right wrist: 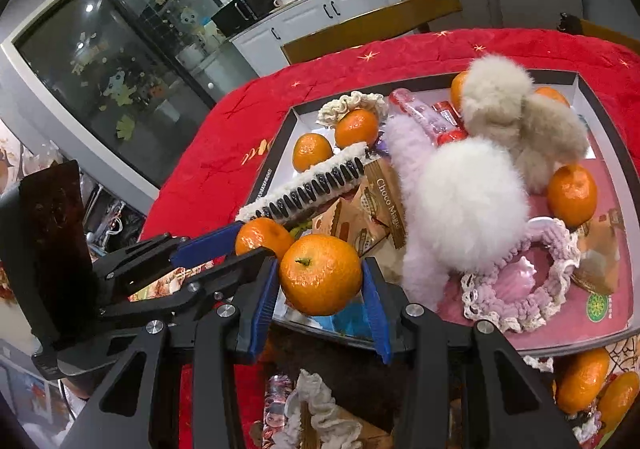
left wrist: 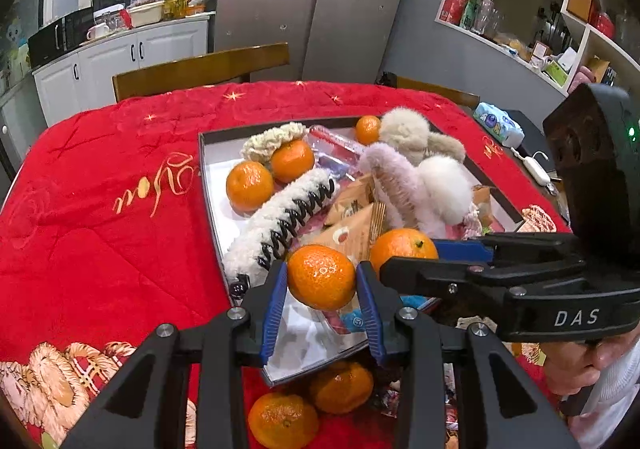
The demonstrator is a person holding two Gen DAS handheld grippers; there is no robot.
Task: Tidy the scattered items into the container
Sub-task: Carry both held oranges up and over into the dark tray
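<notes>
Blue pads of the left gripper (left wrist: 322,291) clamp a mandarin (left wrist: 321,276) at lower centre of its view, above the near corner of the box (left wrist: 208,153). Beside it, entering from the right, the right gripper (right wrist: 320,289) likewise grasps a second mandarin (right wrist: 320,274) with its stem up. Behind both, the box holds more mandarins, a cream claw clip (left wrist: 276,221), fluffy hair clips and snack packets. Two loose mandarins (left wrist: 312,405) lie at bottom centre on the red cloth (left wrist: 100,209), probably just outside the box.
</notes>
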